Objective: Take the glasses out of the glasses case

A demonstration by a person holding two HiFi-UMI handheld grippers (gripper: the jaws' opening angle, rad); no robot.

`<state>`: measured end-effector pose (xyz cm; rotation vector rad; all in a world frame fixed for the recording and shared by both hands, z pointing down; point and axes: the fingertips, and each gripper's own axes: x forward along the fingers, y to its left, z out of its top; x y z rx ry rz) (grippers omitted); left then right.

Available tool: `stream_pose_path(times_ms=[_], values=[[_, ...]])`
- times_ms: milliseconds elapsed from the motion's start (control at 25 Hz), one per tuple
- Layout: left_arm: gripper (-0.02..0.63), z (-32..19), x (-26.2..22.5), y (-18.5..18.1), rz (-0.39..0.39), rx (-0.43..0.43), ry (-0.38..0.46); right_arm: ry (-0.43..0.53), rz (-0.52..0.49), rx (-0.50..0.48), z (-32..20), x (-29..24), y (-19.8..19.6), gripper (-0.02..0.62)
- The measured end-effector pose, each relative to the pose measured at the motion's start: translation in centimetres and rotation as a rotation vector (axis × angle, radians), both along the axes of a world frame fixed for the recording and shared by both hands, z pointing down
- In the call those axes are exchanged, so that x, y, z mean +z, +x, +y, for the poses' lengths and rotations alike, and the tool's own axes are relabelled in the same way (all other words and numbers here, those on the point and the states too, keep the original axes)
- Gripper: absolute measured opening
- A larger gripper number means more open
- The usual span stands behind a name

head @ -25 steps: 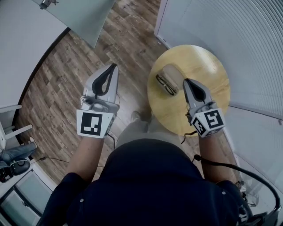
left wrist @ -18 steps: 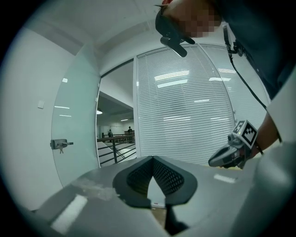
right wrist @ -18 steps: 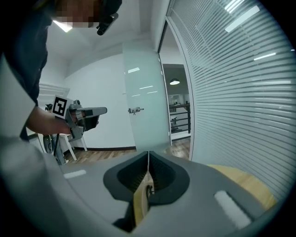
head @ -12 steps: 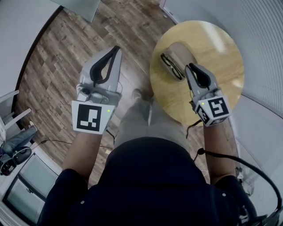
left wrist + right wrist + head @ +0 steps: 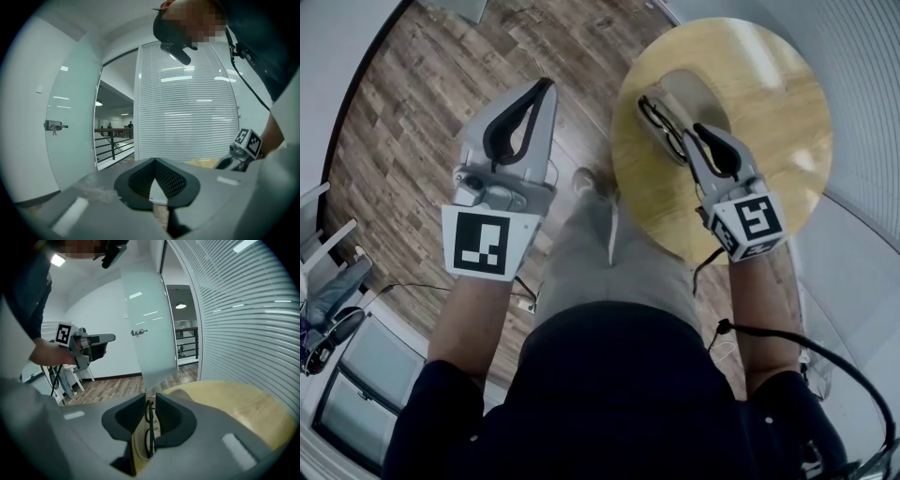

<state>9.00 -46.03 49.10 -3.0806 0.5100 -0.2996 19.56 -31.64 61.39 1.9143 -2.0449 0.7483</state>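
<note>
An open beige glasses case (image 5: pixel 692 89) lies on the round wooden table (image 5: pixel 773 112), with dark-framed glasses (image 5: pixel 659 127) in its near half. My right gripper (image 5: pixel 696 131) hovers with its tips at the glasses' right side. In the right gripper view its jaws (image 5: pixel 150 397) stand a narrow gap apart, and the glasses (image 5: pixel 149 427) show through that gap in the case below. My left gripper (image 5: pixel 546 86) hangs over the wooden floor, left of the table, and its jaws (image 5: pixel 153 160) meet at the tip with nothing in them.
A wall of white blinds (image 5: pixel 872 56) runs behind and to the right of the table. A frosted glass door (image 5: pixel 145 324) stands to the left of it. White chair legs (image 5: pixel 323 234) and a bag sit at the far left. The person's legs are beside the table's near edge.
The person has stepped closer to the table. My right gripper has moved forward until its tips reach the glasses in the case. My left gripper has risen a little.
</note>
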Motion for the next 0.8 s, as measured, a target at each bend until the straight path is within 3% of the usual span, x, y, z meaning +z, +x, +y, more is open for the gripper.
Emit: stream_pose_path(times_ms=[280, 800], values=[[0.006, -0.1, 3.8, 1.0, -0.025, -0.007, -0.037, -0.067, -0.012, -0.03, 0.0, 4.1, -0.2, 0.081], [0.006, 3.1, 9.2, 2.5, -0.12, 0.068, -0.099, -0.163, 0.11, -0.186, -0.4, 8.0, -1.7, 0.087]])
